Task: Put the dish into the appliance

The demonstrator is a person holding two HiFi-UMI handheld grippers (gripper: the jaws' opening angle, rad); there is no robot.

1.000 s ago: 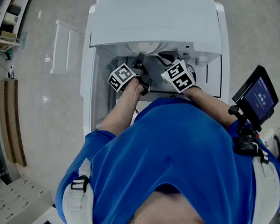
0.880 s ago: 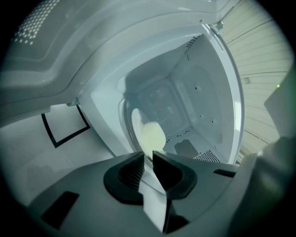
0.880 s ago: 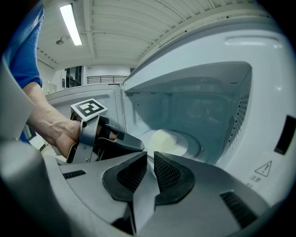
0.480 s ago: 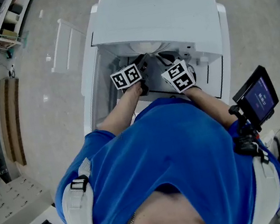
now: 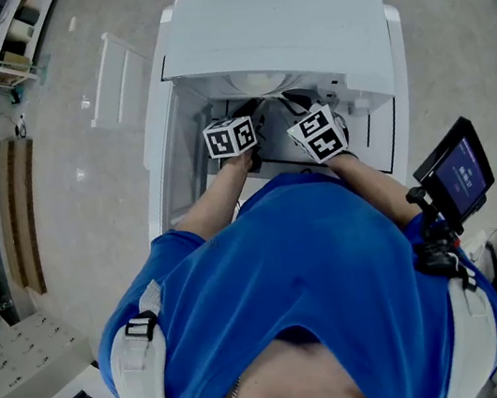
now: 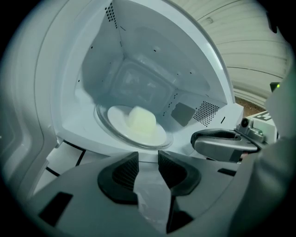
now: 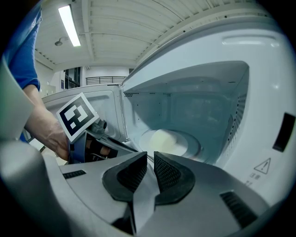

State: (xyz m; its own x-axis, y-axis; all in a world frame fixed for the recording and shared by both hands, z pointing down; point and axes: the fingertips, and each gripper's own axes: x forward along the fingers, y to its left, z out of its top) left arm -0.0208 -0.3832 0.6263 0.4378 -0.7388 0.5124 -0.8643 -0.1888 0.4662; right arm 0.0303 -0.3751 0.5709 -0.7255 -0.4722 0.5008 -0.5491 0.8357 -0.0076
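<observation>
Your left gripper (image 6: 148,158) has just let go. Its jaws have been opening and now stand apart with nothing between them, and in the head view its marker cube has rolled round since a second ago. The dish (image 6: 118,115), with a pale lump of food (image 6: 142,121) on it, lies flat on the glass turntable (image 6: 102,121) beyond the jaw tips, clear of them. I'd judge the placing done, since the dish sits inside the oven (image 6: 152,51), near the middle of its floor. Your right gripper (image 7: 150,159) hovers at the oven's mouth, jaws nearly together with a slim gap, empty. The door (image 7: 104,99) stands open on your left. Drawing both grippers out and shutting it looks like what's left.
</observation>
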